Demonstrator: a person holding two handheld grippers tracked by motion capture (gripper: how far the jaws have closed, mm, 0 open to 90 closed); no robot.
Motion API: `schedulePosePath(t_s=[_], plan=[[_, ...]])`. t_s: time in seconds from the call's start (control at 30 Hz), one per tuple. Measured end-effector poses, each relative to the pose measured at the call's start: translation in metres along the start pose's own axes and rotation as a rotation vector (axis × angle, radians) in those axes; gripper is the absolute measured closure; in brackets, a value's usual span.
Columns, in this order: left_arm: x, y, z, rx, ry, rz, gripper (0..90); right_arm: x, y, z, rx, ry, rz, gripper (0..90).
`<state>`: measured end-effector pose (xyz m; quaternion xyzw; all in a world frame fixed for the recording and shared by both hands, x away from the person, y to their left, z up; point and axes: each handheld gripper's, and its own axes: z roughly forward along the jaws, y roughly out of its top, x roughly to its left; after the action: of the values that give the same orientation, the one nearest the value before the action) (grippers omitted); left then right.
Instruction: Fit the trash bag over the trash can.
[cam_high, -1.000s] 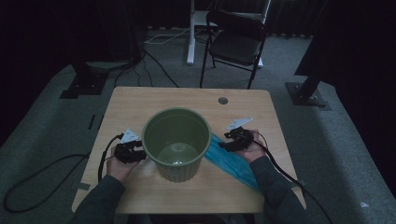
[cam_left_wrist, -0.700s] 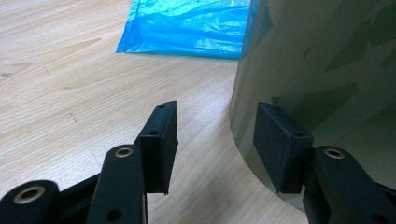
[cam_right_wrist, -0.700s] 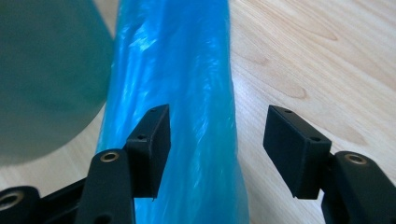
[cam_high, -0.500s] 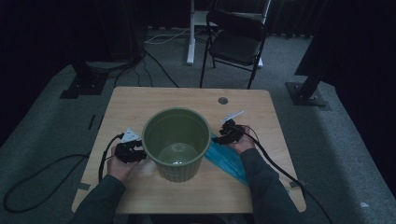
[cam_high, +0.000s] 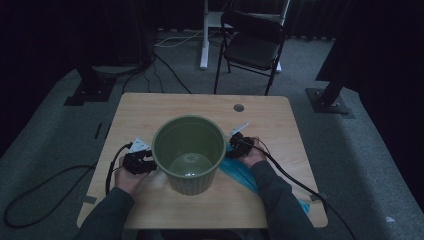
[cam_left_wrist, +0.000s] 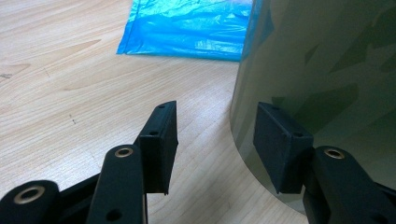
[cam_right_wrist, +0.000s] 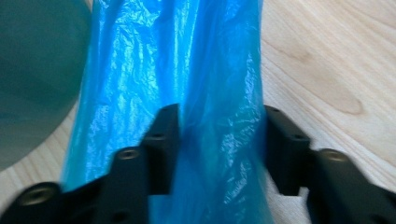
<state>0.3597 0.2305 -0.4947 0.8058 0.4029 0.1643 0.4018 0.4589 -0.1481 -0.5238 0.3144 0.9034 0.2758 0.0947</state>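
Straddling a blue plastic bag (cam_right_wrist: 187, 93) flat on the wooden table (cam_high: 150, 110), the right gripper (cam_right_wrist: 219, 140) has its jaws just closing in, the film bunched between them but not yet pinched. Beside the bag stands a green bucket (cam_high: 189, 152). The left gripper (cam_left_wrist: 215, 140) gapes wide at the bucket's wall, 1 pad against it.

Both forearms come in from the bottom of the high view, sleeved, hands low over the surface. The left gripper (cam_high: 141, 162) points inward, its jaws standing apart. The right gripper (cam_high: 238, 146) also points inward; its jaws have just been closing, still parted.
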Motion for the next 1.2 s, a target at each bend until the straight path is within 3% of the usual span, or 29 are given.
schedulePosePath(t_s=[0.17, 0.23, 0.43, 0.83, 1.2], plan=[[0.000, 0.000, 0.000, 0.000, -0.003, -0.001, 49.9, 0.002, 0.000, -0.002, 0.008, 0.001, -0.023, 82.3], [0.000, 0.000, -0.001, -0.003, -0.004, -0.003, 49.9, 0.003, 0.000, -0.003, 0.017, -0.001, -0.027, 88.4], [0.001, 0.000, -0.002, -0.006, -0.005, -0.003, 49.9, 0.002, 0.001, -0.014, 0.003, 0.000, -0.051, 89.6], [0.002, 0.000, -0.004, -0.013, 0.000, -0.008, 49.8, -0.021, 0.005, -0.073, -0.115, -0.019, -0.031, 89.6], [0.002, 0.000, -0.006, -0.021, 0.000, -0.008, 49.9, -0.032, 0.005, -0.107, -0.158, -0.037, -0.054, 89.6]])
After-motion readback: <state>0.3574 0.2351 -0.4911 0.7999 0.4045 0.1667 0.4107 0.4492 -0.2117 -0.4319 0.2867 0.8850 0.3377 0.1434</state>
